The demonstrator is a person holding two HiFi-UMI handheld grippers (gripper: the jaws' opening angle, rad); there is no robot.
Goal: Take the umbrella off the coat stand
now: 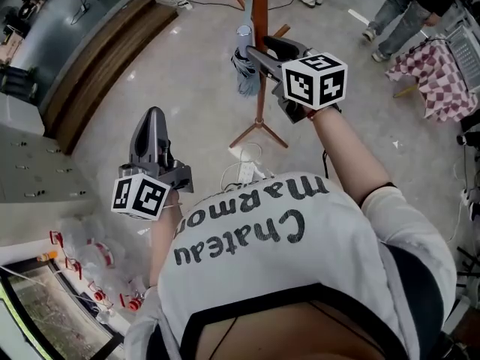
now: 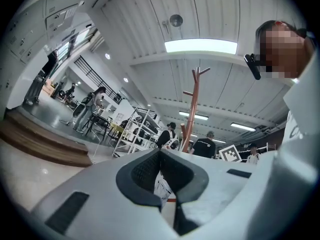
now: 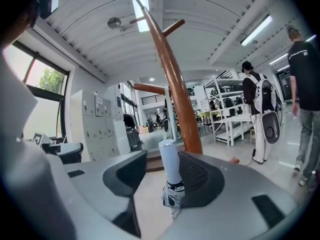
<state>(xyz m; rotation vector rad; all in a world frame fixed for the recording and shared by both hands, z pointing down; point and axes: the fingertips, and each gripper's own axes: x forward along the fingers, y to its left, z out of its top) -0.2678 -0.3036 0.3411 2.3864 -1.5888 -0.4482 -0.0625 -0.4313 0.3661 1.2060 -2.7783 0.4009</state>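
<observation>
One umbrella [image 1: 245, 72]: folded, hanging upright just beside the pole of the coat stand, pale handle on top.
One coat stand [image 1: 259, 6]: a wooden pole with short pegs, standing on spread feet on the floor.
Two grippers: one in each of the person's hands.
Right gripper [image 3: 160, 160]: jaws spread, with the umbrella's handle standing between them, close to the right-hand pad. No pinch on it shows.
Left gripper [image 1: 154, 115]: jaws pressed together with nothing between them, held low and well apart from the stand.
Done so far: the right gripper seems to have reached the handle, so the approach looks complete.
Left to do: by my reading, nearly everything. The jaws must close on the handle, the umbrella must be lifted clear of whatever holds it, and it must then be carried away from the stand.
Hang point: I cannot tell which peg bears the umbrella, or how.
Progress: early, with the umbrella not yet off the stand.
</observation>
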